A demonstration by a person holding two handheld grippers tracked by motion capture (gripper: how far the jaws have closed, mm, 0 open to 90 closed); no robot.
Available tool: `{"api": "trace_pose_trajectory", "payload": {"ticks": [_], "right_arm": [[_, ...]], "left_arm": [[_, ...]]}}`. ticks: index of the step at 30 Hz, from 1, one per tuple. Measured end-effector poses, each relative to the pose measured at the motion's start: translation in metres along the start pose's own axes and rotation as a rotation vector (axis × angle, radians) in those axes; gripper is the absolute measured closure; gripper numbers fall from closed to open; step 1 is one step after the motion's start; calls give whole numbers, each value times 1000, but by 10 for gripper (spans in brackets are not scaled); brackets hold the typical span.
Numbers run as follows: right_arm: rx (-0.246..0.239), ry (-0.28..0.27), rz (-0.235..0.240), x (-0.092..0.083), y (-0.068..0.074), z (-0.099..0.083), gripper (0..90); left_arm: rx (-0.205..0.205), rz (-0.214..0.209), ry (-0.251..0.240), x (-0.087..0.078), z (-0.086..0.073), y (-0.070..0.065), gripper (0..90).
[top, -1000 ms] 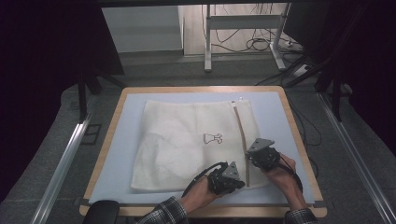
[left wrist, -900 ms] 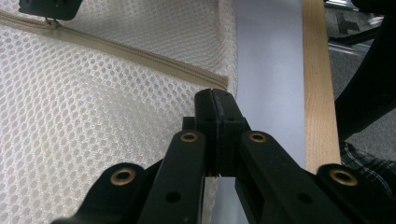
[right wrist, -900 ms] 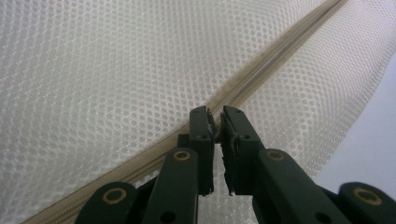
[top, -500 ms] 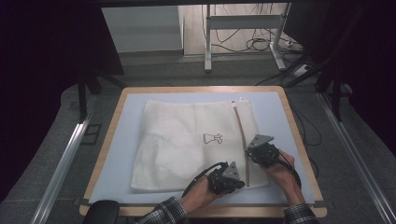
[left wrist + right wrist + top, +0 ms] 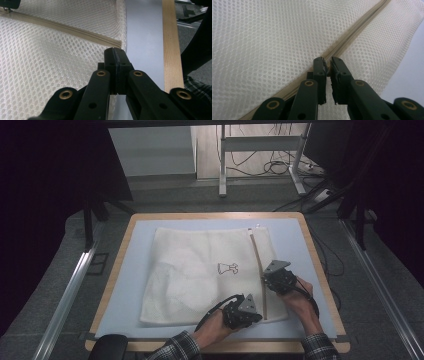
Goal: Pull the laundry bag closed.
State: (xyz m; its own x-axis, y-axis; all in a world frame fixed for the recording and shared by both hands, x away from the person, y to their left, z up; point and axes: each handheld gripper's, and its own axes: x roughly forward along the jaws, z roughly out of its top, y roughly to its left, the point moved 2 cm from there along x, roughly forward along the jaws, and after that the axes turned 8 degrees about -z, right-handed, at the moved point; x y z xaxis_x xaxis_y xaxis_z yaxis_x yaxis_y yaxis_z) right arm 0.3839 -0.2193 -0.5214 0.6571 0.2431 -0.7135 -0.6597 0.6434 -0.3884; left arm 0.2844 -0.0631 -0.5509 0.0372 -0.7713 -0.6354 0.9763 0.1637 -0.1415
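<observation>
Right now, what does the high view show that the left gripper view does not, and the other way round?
High view: the whole white mesh bag, its small black printed figure, the right gripper at the zipper, and the floor cables.

Left gripper view: the honeycomb weave up close, and the left gripper shut on the bag's edge at the zipper's end.

Both: the bag, its beige zipper, the pale blue mat and the wooden table edge.

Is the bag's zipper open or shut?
Shut where visible: the zipper teeth meet along the mesh bag; its far end is unclear.
</observation>
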Motion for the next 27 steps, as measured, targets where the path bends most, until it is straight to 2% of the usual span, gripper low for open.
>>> {"api": "trace_pose_trajectory", "payload": {"ticks": [14,27], "right_arm": [[-32,12,-23,10,-7,10,819],[-26,26,-33,20,-16,17,818]], "left_arm": [[16,7,5,0,0,0,900],[12,5,1,0,0,0,899]]}}
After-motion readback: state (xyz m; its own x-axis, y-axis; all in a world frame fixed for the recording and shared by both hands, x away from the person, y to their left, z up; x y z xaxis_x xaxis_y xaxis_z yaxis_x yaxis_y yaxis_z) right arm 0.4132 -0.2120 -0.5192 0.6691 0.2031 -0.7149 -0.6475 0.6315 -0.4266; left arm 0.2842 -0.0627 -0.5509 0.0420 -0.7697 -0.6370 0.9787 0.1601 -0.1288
